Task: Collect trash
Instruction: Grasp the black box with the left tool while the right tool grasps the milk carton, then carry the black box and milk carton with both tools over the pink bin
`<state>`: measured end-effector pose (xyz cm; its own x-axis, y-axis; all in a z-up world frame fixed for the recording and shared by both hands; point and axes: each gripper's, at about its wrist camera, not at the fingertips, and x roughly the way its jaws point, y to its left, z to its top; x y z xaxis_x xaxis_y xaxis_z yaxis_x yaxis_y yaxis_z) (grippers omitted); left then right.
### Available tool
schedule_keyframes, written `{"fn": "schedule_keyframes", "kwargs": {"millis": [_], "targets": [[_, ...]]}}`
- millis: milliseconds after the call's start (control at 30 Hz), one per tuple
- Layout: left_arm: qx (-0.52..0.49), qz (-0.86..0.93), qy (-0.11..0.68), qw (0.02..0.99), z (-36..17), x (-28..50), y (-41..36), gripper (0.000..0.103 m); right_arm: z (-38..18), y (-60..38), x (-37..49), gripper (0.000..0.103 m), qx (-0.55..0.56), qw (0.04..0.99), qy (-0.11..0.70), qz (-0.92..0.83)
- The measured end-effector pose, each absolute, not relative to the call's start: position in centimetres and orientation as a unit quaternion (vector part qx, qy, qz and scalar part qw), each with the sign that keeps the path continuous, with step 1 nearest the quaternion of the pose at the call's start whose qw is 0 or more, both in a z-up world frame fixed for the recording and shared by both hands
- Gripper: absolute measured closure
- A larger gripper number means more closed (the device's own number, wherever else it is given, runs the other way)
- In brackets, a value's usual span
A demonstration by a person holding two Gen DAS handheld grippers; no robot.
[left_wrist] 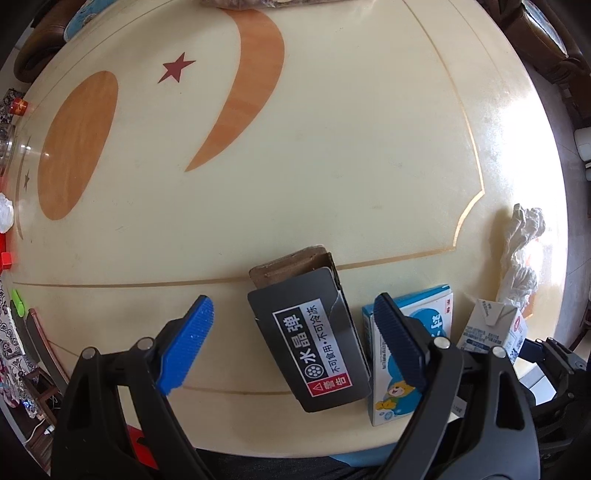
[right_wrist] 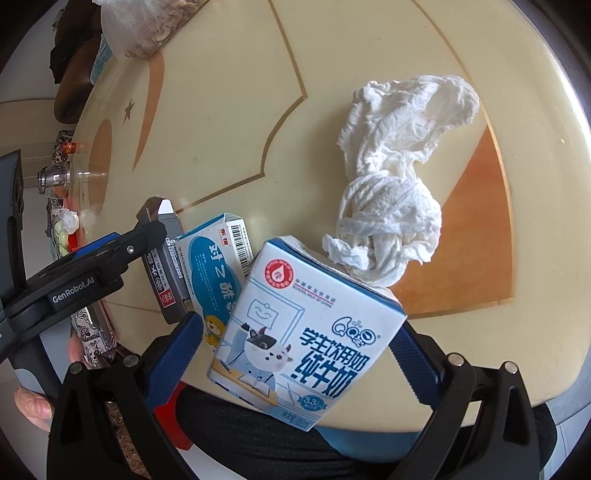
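A dark grey box point(left_wrist: 314, 343) with a white label lies on the cream table between my left gripper's point(left_wrist: 295, 332) open fingers. A blue-and-white medicine box point(left_wrist: 410, 354) lies just right of it, under the right finger point(left_wrist: 397, 339). My right gripper point(right_wrist: 299, 347) has its blue pads on both sides of a blue-and-white milk carton point(right_wrist: 306, 347); the carton looks held, tilted, near the table's front edge. A crumpled white tissue point(right_wrist: 399, 177) lies beyond the carton. The carton point(left_wrist: 491, 328) and tissue point(left_wrist: 521, 251) also show at the right of the left wrist view.
The table point(left_wrist: 332, 147) has orange inlays and a red star. A clear plastic bag point(right_wrist: 144, 26) lies at its far edge. A glass jar point(right_wrist: 55, 177) and small items sit at the left edge. A brown leather chair point(left_wrist: 543, 33) stands beyond the far right.
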<state>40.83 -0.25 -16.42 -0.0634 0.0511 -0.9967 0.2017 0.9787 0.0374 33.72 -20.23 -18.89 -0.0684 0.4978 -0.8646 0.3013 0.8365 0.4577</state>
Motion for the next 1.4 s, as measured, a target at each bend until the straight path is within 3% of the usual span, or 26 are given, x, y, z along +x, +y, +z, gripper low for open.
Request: {"fn": "schedule_keyframes", "kwargs": {"millis": [233, 333, 433, 633, 1400], "targets": [[0.069, -0.05, 0.735, 0.673, -17.6, 41.1, 0.5, 0.017, -19.2, -20.6, 34.3, 0.007, 0.271, 0.633, 0.721, 0.073], [0.068, -0.051, 0.738, 0.67, -18.0, 41.2, 1.3, 0.023, -19.1, -20.3, 34.3, 0.009, 0.262, 0.64, 0.718, 0.079], [0.061, -0.051, 0.744, 0.663, -18.5, 41.0, 1.9, 0.031, -18.7, -20.0, 34.1, 0.018, 0.245, 0.65, 0.714, 0.085], [0.065, -0.054, 0.744, 0.663, -18.7, 40.5, 1.9, 0.045, -18.3, -19.8, 34.0, 0.022, 0.226, 0.664, 0.706, 0.099], [0.076, -0.071, 0.725, 0.681, -15.9, 37.6, 0.0, 0.046, -15.7, -20.9, 32.3, 0.032, 0.227, 0.678, 0.69, 0.112]]}}
